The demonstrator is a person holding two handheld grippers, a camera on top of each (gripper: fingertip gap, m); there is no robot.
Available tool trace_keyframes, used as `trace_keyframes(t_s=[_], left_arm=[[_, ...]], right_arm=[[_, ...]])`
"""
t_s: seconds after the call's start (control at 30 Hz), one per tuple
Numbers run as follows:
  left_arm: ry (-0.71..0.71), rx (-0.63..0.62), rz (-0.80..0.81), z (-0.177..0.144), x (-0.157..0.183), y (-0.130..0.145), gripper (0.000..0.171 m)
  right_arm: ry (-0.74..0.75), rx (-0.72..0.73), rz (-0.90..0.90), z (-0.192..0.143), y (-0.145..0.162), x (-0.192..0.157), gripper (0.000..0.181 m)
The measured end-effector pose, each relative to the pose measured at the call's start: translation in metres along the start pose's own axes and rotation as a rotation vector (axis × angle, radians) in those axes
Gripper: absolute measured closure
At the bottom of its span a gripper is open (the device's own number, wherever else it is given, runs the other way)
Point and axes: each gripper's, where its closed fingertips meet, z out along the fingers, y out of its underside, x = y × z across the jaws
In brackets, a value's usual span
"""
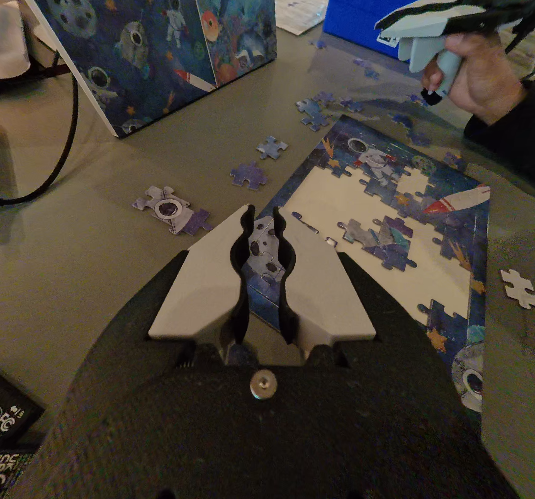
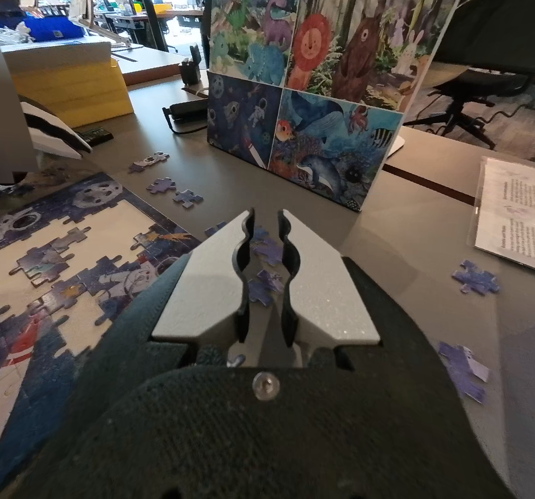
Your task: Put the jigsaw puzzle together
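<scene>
we hold the left gripper point(image 1: 264, 210) empty, jaws parted, over the puzzle point(image 1: 474, 195); the right gripper point(image 2: 265, 212), likewise parted, aims at loose pieces point(image 2: 265, 285) for pickup; box point(image 2: 304, 79) upright as reference.

left wrist: close above puzzle point(image 1: 385, 224), facing box point(image 1: 150, 45) | right wrist: low, same box point(image 2: 304, 85), puzzle left

Dim and grainy through the left wrist view, brighter through the right. Daylight from far windows; fisheye bending at edges.
</scene>
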Motion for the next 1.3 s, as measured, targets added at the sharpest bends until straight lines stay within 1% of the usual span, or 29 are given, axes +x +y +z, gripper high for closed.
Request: trace_keyframes(t_s=[0.17, 0.3, 0.47, 0.53, 0.6, 0.67, 0.77, 0.9, 1.07, 1.17, 1.3], left_arm=[[-0.011, -0.039, 0.056, 0.004, 0.005, 0.004, 0.160], [-0.056, -0.091, 0.107, 0.005, 0.000, 0.014, 0.160], [-0.065, -0.066, 0.100, 0.001, -0.002, 0.012, 0.160], [-0.048, -0.045, 0.076, 0.000, -0.001, 0.008, 0.160], [-0.026, -0.020, 0.063, -0.001, 0.003, 0.002, 0.159], [-0.010, -0.005, 0.062, 0.000, 0.008, -0.001, 0.158], [-0.010, -0.002, 0.087, 0.000, 0.013, -0.003, 0.157], [-0.006, 0.021, 0.120, -0.001, 0.022, -0.009, 0.157], [-0.004, 0.023, 0.150, -0.001, 0.028, -0.010, 0.157], [-0.027, 0.024, 0.169, -0.001, 0.025, -0.010, 0.157], [-0.070, 0.034, 0.166, -0.006, 0.015, -0.010, 0.158]], right_arm=[[0.014, -0.029, -0.047, 0.002, 0.000, -0.007, 0.166], [0.025, -0.020, -0.060, 0.002, -0.004, -0.010, 0.167], [0.041, 0.015, -0.071, -0.002, -0.016, -0.010, 0.167], [0.077, 0.020, -0.101, -0.007, -0.021, -0.004, 0.168], [0.165, 0.030, -0.140, -0.017, -0.028, 0.009, 0.172], [0.297, 0.053, -0.147, -0.035, -0.036, 0.031, 0.175], [0.394, 0.138, -0.108, -0.065, -0.051, 0.053, 0.175], [0.419, 0.270, -0.030, -0.095, -0.063, 0.067, 0.176], [0.439, 0.354, 0.010, -0.119, -0.069, 0.073, 0.175], [0.435, 0.327, 0.033, -0.120, -0.057, 0.072, 0.170], [0.495, 0.306, 0.056, -0.132, -0.038, 0.070, 0.162]])
